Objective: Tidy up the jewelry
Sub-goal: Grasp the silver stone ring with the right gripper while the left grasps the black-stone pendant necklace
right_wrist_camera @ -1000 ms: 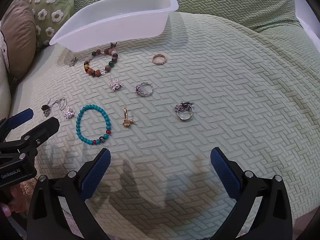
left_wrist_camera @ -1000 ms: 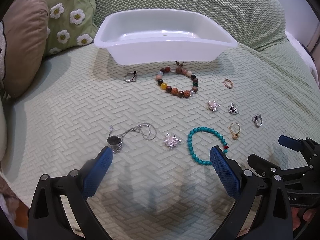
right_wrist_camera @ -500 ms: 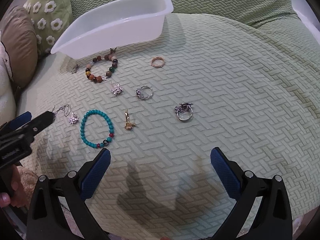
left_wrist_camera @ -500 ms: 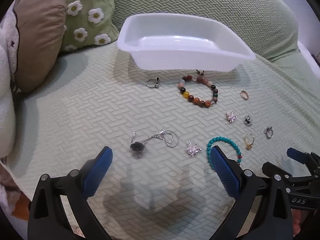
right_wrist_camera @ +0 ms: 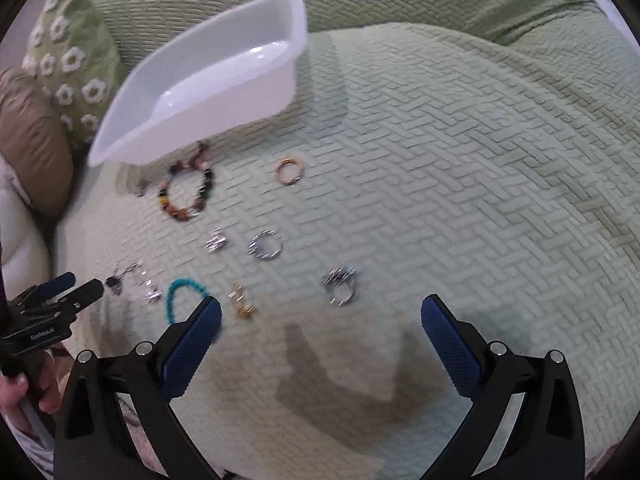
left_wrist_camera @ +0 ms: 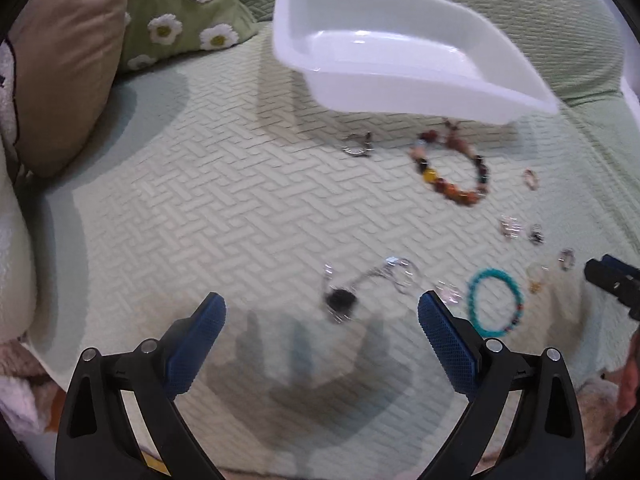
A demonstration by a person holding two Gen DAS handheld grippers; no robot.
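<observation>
Jewelry lies scattered on a green quilted cover. A white plastic tub (left_wrist_camera: 400, 68) (right_wrist_camera: 208, 84) stands empty at the back. In front of it are a brown beaded bracelet (left_wrist_camera: 450, 172) (right_wrist_camera: 186, 194), a turquoise bracelet (left_wrist_camera: 496, 300) (right_wrist_camera: 180, 300), a silver necklace with a dark pendant (left_wrist_camera: 360, 284) and several rings, one silver ring (right_wrist_camera: 340, 286) nearest my right side. My left gripper (left_wrist_camera: 322, 332) is open, just short of the pendant. My right gripper (right_wrist_camera: 320, 334) is open, just short of the silver ring. Both hold nothing.
A brown cushion (left_wrist_camera: 64, 64) and a green daisy cushion (left_wrist_camera: 176, 12) lean at the back left. The cover (right_wrist_camera: 460, 160) rises into a backrest behind the tub. A hand (right_wrist_camera: 16, 392) holds the left gripper's handle at the lower left.
Both grippers have moved closer to the jewelry. The left view has swung left, bringing the pendant necklace between its fingers' line; the right view has closed in on the silver ring. Nothing was grasped.
</observation>
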